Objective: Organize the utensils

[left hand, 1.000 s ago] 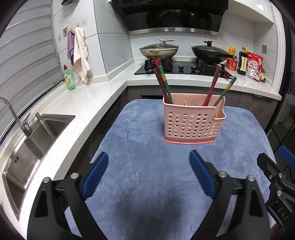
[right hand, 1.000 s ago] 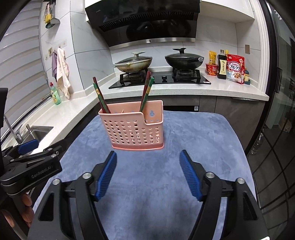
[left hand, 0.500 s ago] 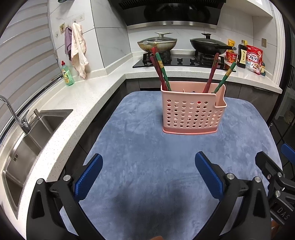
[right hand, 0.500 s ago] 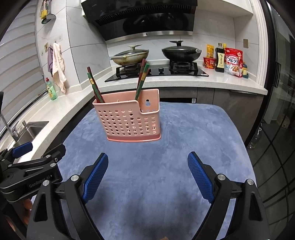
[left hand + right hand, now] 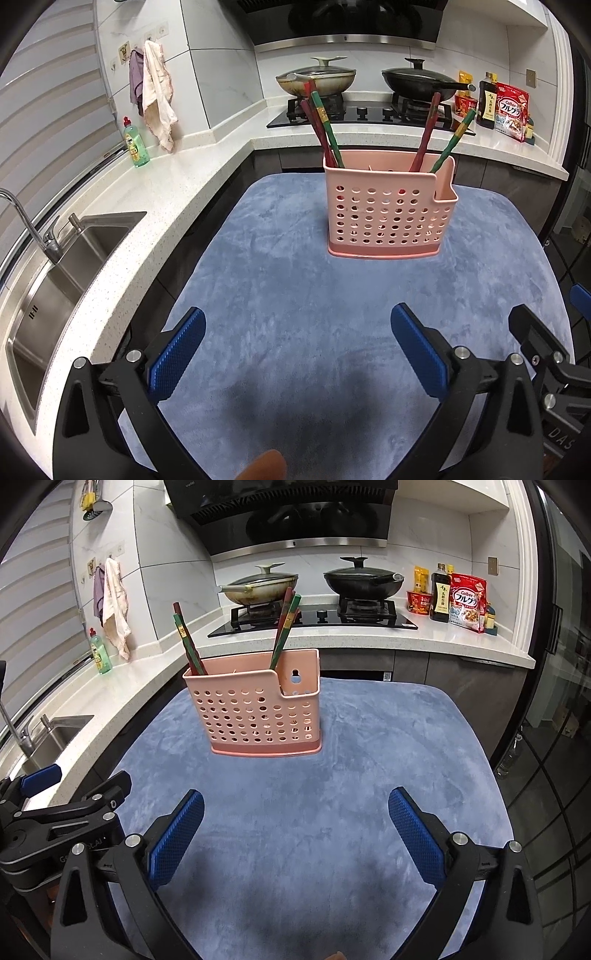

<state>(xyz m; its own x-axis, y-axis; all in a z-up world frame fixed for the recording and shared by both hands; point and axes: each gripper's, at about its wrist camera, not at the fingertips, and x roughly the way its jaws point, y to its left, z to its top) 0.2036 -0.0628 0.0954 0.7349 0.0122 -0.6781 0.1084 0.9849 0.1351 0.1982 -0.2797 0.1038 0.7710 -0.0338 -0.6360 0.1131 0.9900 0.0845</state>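
Observation:
A pink perforated utensil holder (image 5: pixel 389 208) stands upright on the blue mat (image 5: pixel 295 295); it also shows in the right wrist view (image 5: pixel 258 709). Red and green chopsticks lean in its left end (image 5: pixel 323 125) and right end (image 5: pixel 441 129). In the right wrist view they show at the left (image 5: pixel 186 642) and middle (image 5: pixel 286 626). My left gripper (image 5: pixel 295 354) is open and empty, well short of the holder. My right gripper (image 5: pixel 295 834) is open and empty too, beside the left one.
A white counter (image 5: pixel 159 192) with a steel sink (image 5: pixel 55 266) and tap runs along the left. A green soap bottle (image 5: pixel 135 142) and hanging cloths stand there. The stove behind carries two lidded pans (image 5: pixel 321 79). Bottles and food packets (image 5: pixel 467 602) sit at the far right.
Both grippers have pulled back from the holder and risen a little. Both jaws stand slightly wider. The holder and chopsticks have not moved.

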